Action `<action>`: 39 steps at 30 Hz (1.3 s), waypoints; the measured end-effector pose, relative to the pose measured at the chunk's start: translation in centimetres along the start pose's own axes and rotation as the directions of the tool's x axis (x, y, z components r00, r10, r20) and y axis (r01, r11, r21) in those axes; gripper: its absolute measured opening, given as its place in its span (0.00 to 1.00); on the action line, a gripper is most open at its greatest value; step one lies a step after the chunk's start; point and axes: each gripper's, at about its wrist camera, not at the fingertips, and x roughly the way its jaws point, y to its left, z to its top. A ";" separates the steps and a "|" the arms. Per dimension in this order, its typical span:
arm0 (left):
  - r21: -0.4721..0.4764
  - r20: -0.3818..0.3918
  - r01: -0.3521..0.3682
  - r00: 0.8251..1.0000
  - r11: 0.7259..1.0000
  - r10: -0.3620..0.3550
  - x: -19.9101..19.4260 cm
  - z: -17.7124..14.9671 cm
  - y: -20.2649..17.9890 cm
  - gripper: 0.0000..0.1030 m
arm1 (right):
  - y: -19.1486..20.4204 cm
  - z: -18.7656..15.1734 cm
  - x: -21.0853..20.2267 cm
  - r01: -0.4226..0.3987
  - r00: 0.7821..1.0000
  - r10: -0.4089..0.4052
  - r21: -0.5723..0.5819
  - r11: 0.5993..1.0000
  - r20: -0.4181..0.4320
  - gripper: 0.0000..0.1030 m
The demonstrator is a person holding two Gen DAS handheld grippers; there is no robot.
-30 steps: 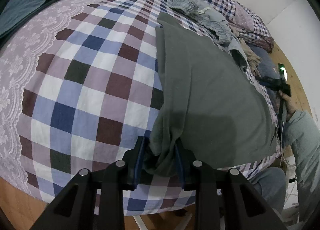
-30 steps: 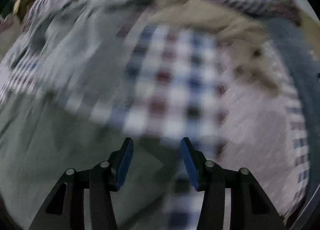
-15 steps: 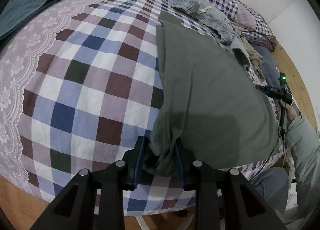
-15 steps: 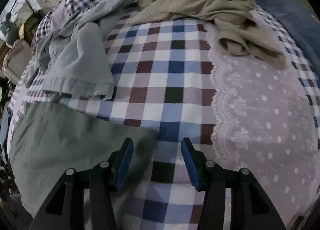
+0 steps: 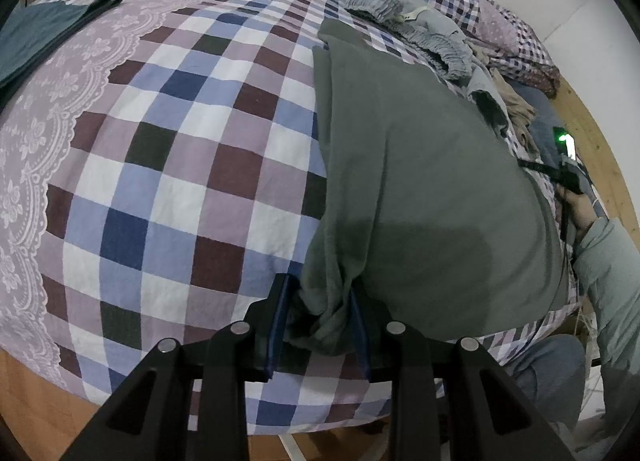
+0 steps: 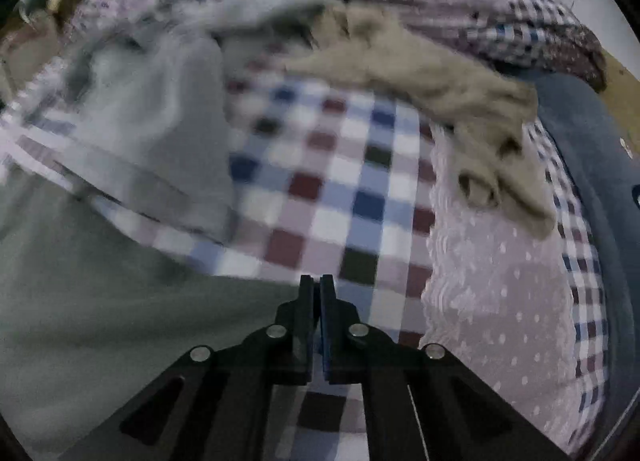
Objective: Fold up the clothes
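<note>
The left gripper [image 5: 320,315] pinches a bunched corner of the soft grey-green garment [image 5: 432,197] — spread at 1 o'clock across the checked bedsheet [image 5: 192,165]. The right gripper [image 6: 316,293], open half a second ago, is now nearly closed at the garment's far corner — whether it grips cloth is unclear.
</note>
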 end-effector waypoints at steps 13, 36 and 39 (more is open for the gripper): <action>-0.119 0.003 0.163 0.986 0.979 -0.164 -0.6 -0.3 2.2 0.44 | -5.8 -14.7 -11.5 -0.318 0.948 0.293 0.453 0.833 0.127 0.47; -0.167 0.096 0.310 0.950 0.936 -0.297 -2.2 -0.6 1.4 0.16 | 1.9 -27.4 -15.9 -0.474 0.879 0.435 0.453 0.755 0.194 0.35; -0.174 0.105 0.313 0.949 0.934 -0.298 -2.4 -0.8 1.4 0.16 | 2.5 -27.4 -15.8 -0.464 0.885 0.427 0.433 0.773 0.184 0.34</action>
